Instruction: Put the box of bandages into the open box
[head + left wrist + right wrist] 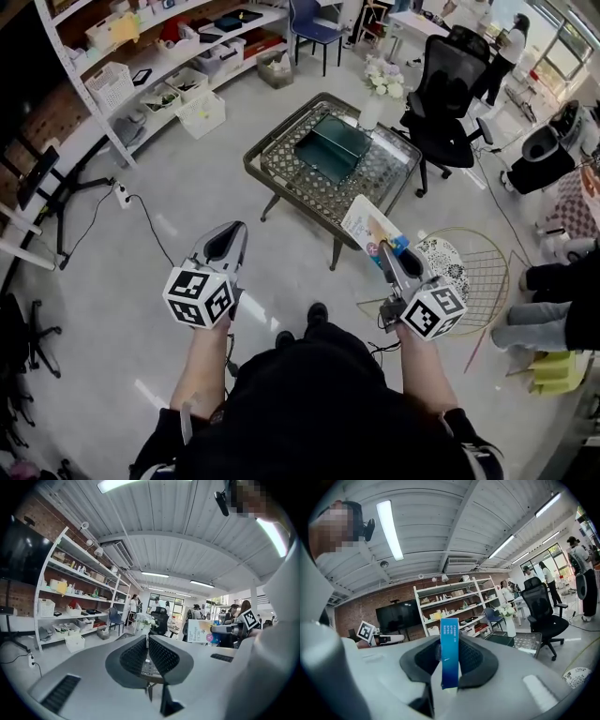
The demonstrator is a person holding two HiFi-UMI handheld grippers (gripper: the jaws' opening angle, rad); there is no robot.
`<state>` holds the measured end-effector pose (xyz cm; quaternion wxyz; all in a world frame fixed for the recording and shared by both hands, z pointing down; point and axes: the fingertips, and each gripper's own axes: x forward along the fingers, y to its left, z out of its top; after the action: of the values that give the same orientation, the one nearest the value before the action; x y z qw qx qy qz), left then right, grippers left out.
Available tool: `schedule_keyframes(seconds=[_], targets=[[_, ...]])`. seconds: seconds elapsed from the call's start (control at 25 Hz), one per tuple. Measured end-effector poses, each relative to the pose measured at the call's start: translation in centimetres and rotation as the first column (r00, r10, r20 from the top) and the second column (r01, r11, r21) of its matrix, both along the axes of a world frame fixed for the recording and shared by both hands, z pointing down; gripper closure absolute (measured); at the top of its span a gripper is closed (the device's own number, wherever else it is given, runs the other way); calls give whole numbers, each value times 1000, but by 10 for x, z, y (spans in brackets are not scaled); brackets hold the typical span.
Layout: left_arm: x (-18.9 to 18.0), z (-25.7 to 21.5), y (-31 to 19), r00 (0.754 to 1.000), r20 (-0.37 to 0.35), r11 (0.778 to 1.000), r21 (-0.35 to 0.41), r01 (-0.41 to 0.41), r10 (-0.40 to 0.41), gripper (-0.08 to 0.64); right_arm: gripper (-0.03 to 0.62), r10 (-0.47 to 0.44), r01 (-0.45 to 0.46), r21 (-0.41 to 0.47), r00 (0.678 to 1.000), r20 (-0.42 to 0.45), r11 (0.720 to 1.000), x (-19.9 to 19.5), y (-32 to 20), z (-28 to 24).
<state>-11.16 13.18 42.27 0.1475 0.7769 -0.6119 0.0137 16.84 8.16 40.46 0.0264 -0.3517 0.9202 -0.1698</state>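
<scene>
R claw (450, 660) pinches bandage box (372, 225), right of centre: flat, pale printed face, blue edge w/ white text. L claw (148, 654) pressed together, empty. Green open box (333, 145) on table (386, 173), upper centre.

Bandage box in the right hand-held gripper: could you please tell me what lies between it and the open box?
In the head view, only the bare table lies between the bandage box and the open box.
</scene>
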Motion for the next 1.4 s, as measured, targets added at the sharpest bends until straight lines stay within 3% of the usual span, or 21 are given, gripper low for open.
schedule_keyframes(seconds=[0.2,0.48,0.68,0.88,1.24,1.4], targets=[[-24,16,-22,999,-10,999,-33,42,-43,537,501,-37,37,-27,999,16,999,-27,-39,15],[-60,23,-83,994,39,992,-73,101,-99,537,500,-109,115,-94,992,69,989,-76,-123,49],[-77,19,-161,991,47,986,-104,127,-123,537,500,-128,138,-111,988,87,984,-93,-213,48],[-71,-4,-244,994,74,993,-76,90,-85,537,500,-126,134,-114,989,76,984,-97,-300,42],[-92,8,-323,999,50,994,-107,20,-15,537,500,-34,41,-163,998,48,986,-102,-358,57],[-112,15,-358,992,116,993,-112,-29,42,537,500,70,-66,-201,997,12,977,-107,-373,72]])
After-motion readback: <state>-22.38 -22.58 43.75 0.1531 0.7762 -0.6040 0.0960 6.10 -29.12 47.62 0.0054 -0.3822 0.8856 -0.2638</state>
